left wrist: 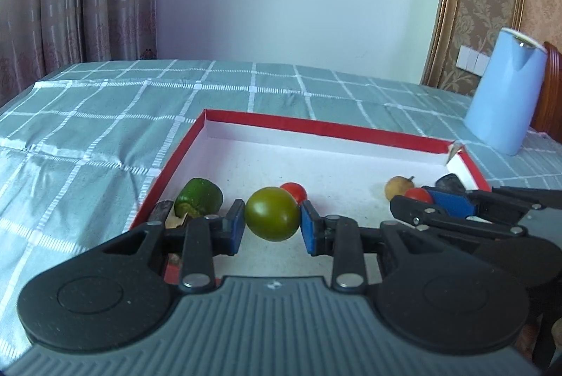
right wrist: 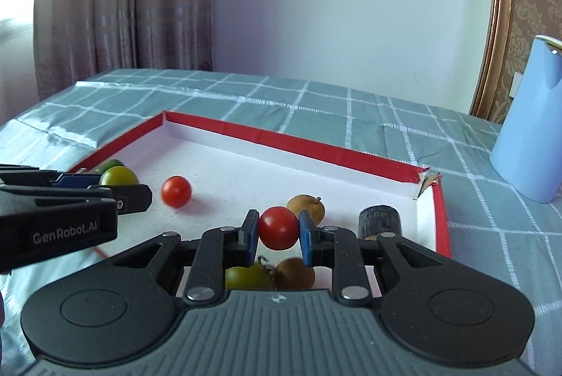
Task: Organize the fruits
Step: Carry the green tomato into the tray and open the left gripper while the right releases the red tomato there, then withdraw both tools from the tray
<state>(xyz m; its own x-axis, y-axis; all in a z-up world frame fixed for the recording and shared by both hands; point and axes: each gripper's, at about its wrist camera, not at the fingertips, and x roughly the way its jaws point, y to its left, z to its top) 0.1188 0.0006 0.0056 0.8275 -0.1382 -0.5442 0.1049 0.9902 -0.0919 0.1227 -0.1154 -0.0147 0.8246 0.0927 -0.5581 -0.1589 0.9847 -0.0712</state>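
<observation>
A shallow red-rimmed white tray [left wrist: 288, 123] [right wrist: 281, 139] lies on the checked tablecloth. My left gripper [left wrist: 272, 223] is shut on a green tomato [left wrist: 272, 213] [right wrist: 117, 176] above the tray's near left part. My right gripper [right wrist: 277, 230] is shut on a red cherry tomato [right wrist: 278, 228] [left wrist: 418, 194] above the tray's near right part. Loose in the tray are another red cherry tomato [left wrist: 294, 190] [right wrist: 176, 190], a wrinkled green fruit [left wrist: 198, 197], a tan longan [left wrist: 398, 187] [right wrist: 306, 204] and a dark cylinder-shaped piece [right wrist: 379, 217]. Below the right gripper lie a green tomato [right wrist: 247, 276] and a brown fruit [right wrist: 294, 273].
A light blue kettle [left wrist: 504, 91] [right wrist: 530, 126] stands on the cloth to the right of the tray. The table's far edge meets a curtain and a white wall. A wooden chair back [left wrist: 551, 88] shows at the far right.
</observation>
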